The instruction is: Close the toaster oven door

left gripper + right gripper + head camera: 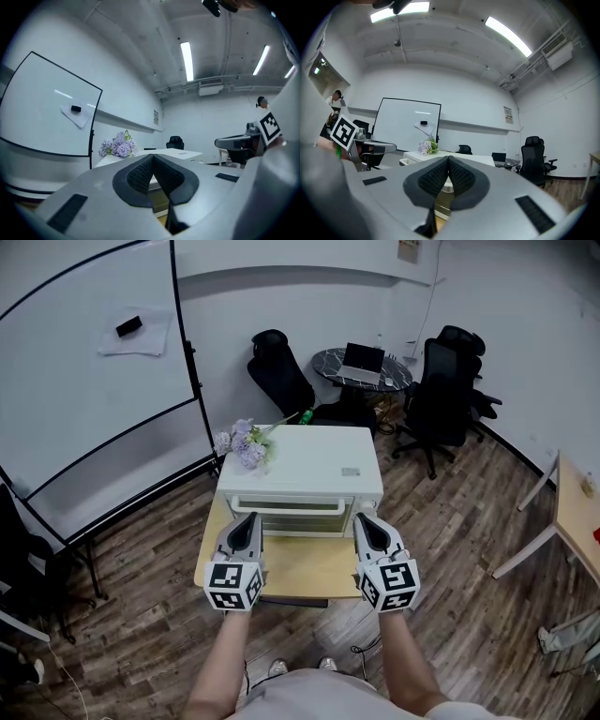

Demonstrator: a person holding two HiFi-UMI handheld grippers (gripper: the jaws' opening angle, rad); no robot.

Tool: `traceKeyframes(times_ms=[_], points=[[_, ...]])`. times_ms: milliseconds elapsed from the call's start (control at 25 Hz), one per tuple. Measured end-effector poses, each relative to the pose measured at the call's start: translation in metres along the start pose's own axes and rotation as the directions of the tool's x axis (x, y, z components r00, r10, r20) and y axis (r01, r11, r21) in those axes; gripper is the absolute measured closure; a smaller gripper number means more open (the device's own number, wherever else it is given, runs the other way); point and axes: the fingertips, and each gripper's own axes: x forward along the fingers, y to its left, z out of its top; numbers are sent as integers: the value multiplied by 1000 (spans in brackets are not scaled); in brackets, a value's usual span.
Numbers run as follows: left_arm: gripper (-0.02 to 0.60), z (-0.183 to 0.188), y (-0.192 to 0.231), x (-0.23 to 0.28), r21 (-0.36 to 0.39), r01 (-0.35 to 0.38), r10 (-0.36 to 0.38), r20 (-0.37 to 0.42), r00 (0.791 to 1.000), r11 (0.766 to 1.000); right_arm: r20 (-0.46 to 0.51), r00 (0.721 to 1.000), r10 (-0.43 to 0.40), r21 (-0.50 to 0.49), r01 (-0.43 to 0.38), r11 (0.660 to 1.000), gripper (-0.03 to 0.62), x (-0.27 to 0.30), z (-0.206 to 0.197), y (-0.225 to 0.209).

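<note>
Toaster oven [309, 460] — one; hand-held grippers [249, 519] [366, 519] — two

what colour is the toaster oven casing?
White: the toaster oven shows best in the head view.

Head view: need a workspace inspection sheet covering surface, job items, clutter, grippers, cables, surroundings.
surface: small light wooden table, carrying the oven.
job's things: white toaster oven; door looks shut, nothing hangs over the table.
clutter: bunch of purple flowers at the oven top's far-left corner.
grippers: left gripper and right gripper both have jaws together, nothing between them, just short of the oven front.
cables: thin cable down the back wall.
surroundings: whiteboard, black office chairs, round dark table with laptop, wood floor.
</note>
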Motion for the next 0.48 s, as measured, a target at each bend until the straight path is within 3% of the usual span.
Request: traceKeyframes(times_ms=[160, 480], points=[[569, -3, -3, -1, 47, 1, -1, -17, 1000, 999, 1, 1000, -7, -13, 7, 1000, 592, -1, 2, 0], [569, -3, -2, -1, 34, -6, 6, -13, 1000, 999, 0, 1000, -14, -9, 14, 1000, 594, 1, 2, -3]])
